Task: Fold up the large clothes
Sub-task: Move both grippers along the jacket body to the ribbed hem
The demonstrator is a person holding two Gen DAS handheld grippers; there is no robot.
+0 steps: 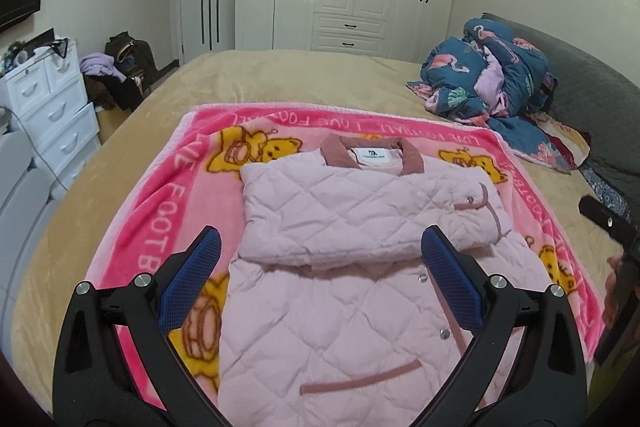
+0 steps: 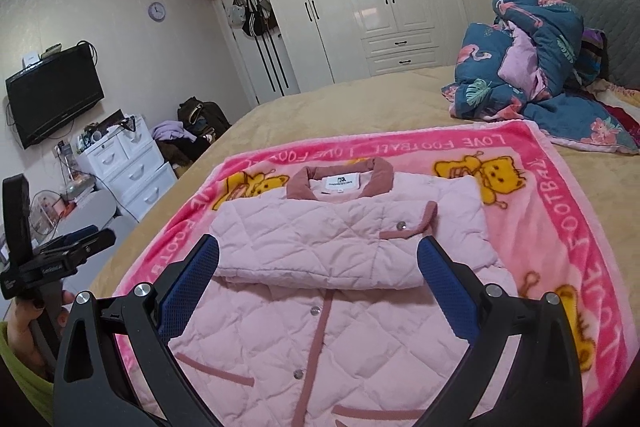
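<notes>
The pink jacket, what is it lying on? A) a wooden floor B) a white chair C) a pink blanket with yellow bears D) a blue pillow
C: the pink jacket lies spread on the pink blanket with yellow bears printed on it, on the bed.

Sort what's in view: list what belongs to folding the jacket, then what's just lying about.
Belongs to the job:
pink quilted jacket, sleeves folded across its chest
pink blanket beneath it
left tool, open
right tool, open

Just lying about:
blue flamingo quilt
clothes pile
white drawers
TV
</notes>
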